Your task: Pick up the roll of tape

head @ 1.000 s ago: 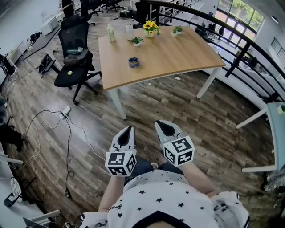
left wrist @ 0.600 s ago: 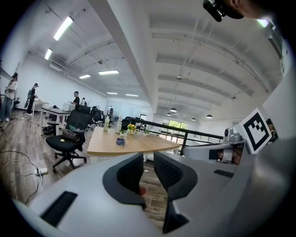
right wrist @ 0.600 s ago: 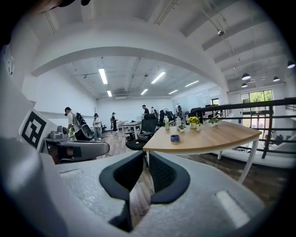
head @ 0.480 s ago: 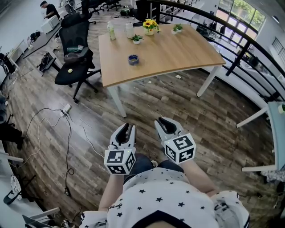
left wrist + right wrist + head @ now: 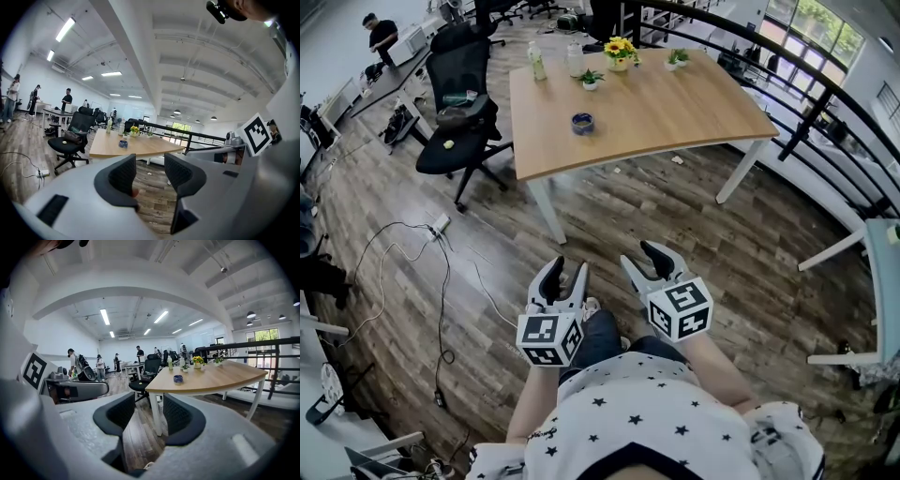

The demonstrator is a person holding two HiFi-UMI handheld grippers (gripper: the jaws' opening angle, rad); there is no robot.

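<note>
**Both grippers spread wide and empty, tape roll far ahead on the tabletop**

At the left of the head view a black office chair stands next to the left edge of the table. A cable trails across the wooden floor below it.

The left gripper is held low in front of the person, over the floor and well short of the table. Its fingers have just been opening and now stand wide apart, holding nothing, with only floor behind the gap.

The roll of tape, small and blue, lies flat on the tabletop in its left half, well apart from both grippers. In the left gripper view it shows just above the left finger.

Farther back on the tabletop stand two bottles, a small potted plant and a pot of yellow flowers.

The right gripper is held just beside the left one, also over the floor. Its fingers have likewise just been opening and are spread wide with nothing held. In the right gripper view a white table leg shows through the gap.

At the far right a dark railing runs past the table.
</note>
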